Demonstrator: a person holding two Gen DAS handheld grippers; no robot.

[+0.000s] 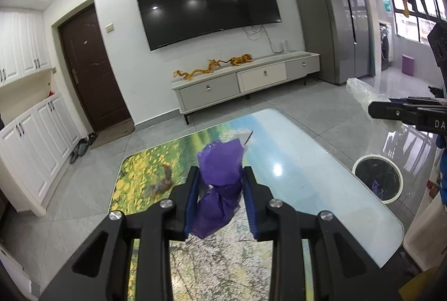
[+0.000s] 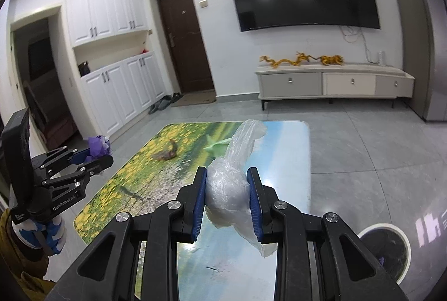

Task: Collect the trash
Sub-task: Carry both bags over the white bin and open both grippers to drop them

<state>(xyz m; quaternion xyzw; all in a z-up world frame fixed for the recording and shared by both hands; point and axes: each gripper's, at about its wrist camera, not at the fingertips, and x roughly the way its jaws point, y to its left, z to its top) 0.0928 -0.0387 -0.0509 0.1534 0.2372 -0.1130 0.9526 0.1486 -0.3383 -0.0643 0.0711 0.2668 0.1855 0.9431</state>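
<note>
A crumpled purple wrapper is clamped between the narrowly set blue pads of the left gripper, and a clear plastic bag is squeezed in the same way by the right gripper. Both grippers are held above the glass table and are tilted downward toward it. A brown wrapper and a green scrap are seen lying on the table, beyond the grippers. Past the table's right edge a white bin with a dark liner is standing on the open tiled floor. Beyond the table's far edge a TV cabinet is placed against the wall.
</note>
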